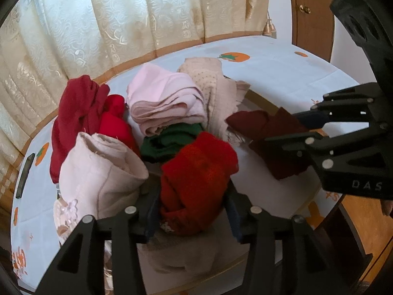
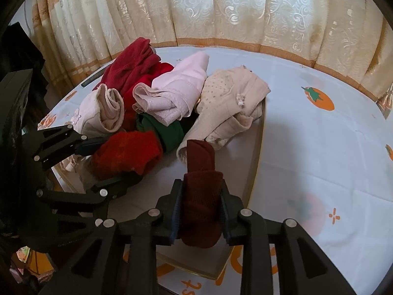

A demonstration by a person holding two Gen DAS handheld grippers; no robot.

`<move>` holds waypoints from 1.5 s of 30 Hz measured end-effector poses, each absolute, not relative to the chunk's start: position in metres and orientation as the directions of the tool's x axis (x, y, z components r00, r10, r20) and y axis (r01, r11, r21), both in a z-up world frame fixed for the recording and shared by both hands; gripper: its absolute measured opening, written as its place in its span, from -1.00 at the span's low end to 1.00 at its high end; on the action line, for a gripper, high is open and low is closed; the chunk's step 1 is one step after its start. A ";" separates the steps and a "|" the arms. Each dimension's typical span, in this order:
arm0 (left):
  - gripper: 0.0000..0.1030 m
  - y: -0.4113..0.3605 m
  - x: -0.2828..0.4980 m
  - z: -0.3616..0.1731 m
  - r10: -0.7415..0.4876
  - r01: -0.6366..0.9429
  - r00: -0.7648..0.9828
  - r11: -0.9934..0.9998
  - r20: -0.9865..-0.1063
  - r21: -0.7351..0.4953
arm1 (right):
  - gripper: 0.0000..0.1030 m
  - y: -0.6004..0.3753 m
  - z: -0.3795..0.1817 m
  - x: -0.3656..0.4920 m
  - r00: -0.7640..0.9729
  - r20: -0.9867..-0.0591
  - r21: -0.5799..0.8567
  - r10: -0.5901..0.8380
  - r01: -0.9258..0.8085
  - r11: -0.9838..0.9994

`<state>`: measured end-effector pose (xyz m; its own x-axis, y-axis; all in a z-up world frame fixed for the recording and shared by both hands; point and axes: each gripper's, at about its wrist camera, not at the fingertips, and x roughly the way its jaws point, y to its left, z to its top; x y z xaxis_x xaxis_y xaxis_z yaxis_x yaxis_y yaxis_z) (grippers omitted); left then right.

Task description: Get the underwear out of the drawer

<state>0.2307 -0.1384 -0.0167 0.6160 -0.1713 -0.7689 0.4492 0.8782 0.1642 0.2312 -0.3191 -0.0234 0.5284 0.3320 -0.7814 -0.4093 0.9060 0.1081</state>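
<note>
A shallow white drawer [image 2: 255, 162] lies on the tomato-print cloth and holds a heap of folded underwear: pink [image 1: 162, 98], beige dotted [image 2: 228, 93], dark red [image 1: 78, 108], green [image 1: 172, 140]. My left gripper [image 1: 191, 211] is shut on a bright red piece [image 1: 199, 172] at the heap's near edge; it also shows in the right wrist view [image 2: 127, 154]. My right gripper [image 2: 200, 211] is shut on a maroon piece [image 2: 201, 191], held over the drawer's bare white floor; the piece also shows in the left wrist view [image 1: 270, 137].
The tomato-print cloth [image 2: 319, 147] spreads to the right of the drawer. Cream curtains [image 2: 221, 12] hang close behind. A dark phone-like slab [image 1: 24, 174] lies on the cloth at far left. A wooden door [image 1: 309, 12] stands at back right.
</note>
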 end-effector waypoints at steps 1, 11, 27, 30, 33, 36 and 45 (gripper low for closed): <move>-0.03 -0.137 0.230 -0.017 -0.175 0.449 0.615 0.879 -0.769 0.159 | -0.35 -0.319 -0.023 0.231 0.530 -0.781 0.106 0.331 -0.408 0.907; 0.25 -0.133 0.215 -0.008 -0.213 0.458 0.631 0.878 -0.746 0.137 | -0.18 -0.321 -0.017 0.223 0.552 -0.770 0.092 0.319 -0.399 0.912; 0.47 -0.092 0.172 0.031 -0.238 0.350 0.777 0.933 -0.582 0.086 | 0.03 -0.322 0.020 0.182 0.684 -0.657 0.056 0.316 -0.373 0.926; 0.48 -0.081 0.160 0.042 -0.238 0.326 0.805 0.943 -0.544 0.069 | 0.05 -0.323 0.031 0.164 0.721 -0.613 0.045 0.324 -0.377 0.925; 0.53 -0.070 0.145 0.055 -0.220 0.292 0.842 0.954 -0.492 0.073 | 0.12 -0.322 0.043 0.143 0.762 -0.556 0.032 0.332 -0.379 0.925; 0.75 -0.061 0.135 0.063 -0.207 0.264 0.869 0.962 -0.450 0.069 | 0.17 -0.320 0.051 0.124 0.797 -0.500 0.017 0.339 -0.382 0.924; 0.94 -0.046 0.110 0.069 -0.166 0.210 0.908 0.975 -0.385 0.074 | 0.34 -0.314 0.067 0.086 0.848 -0.386 0.004 0.362 -0.391 0.920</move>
